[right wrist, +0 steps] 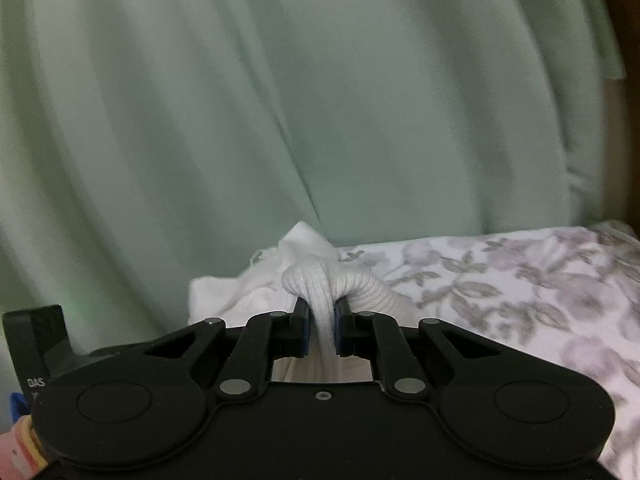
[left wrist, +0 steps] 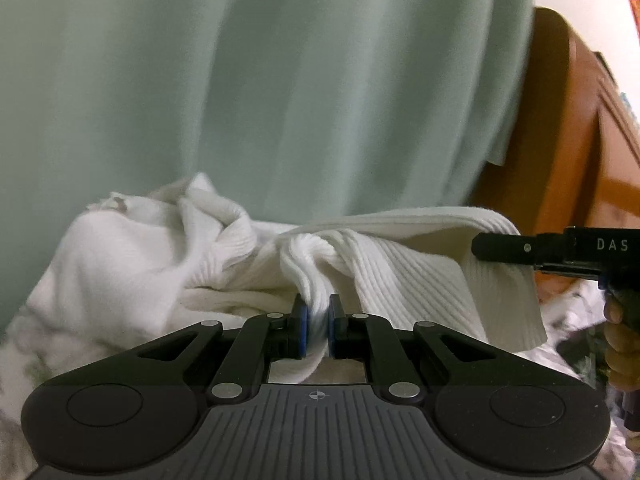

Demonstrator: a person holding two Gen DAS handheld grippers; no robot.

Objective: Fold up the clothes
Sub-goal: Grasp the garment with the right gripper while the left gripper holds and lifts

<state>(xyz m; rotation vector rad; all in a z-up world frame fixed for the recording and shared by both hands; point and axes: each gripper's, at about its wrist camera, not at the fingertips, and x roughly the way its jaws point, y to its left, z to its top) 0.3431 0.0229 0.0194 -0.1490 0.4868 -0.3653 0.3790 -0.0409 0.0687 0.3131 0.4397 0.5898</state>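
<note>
A white ribbed knit garment [left wrist: 168, 256] lies bunched on a floral bedsheet. My left gripper [left wrist: 318, 320] is shut on a pinched fold of its ribbed edge. That edge stretches right to my right gripper [left wrist: 500, 249], which holds it from the side in the left wrist view. In the right wrist view my right gripper [right wrist: 322, 320] is shut on a rolled fold of the same white garment [right wrist: 256, 292], which hangs between the pads. The far part of the garment is crumpled and partly hidden behind the folds.
A pale green curtain [left wrist: 280, 80] hangs close behind the bed and fills the background of both views. An orange-brown wooden headboard [left wrist: 576, 152] stands at the right. The floral bedsheet [right wrist: 520, 280] spreads to the right. A hand [left wrist: 622, 344] grips the right tool.
</note>
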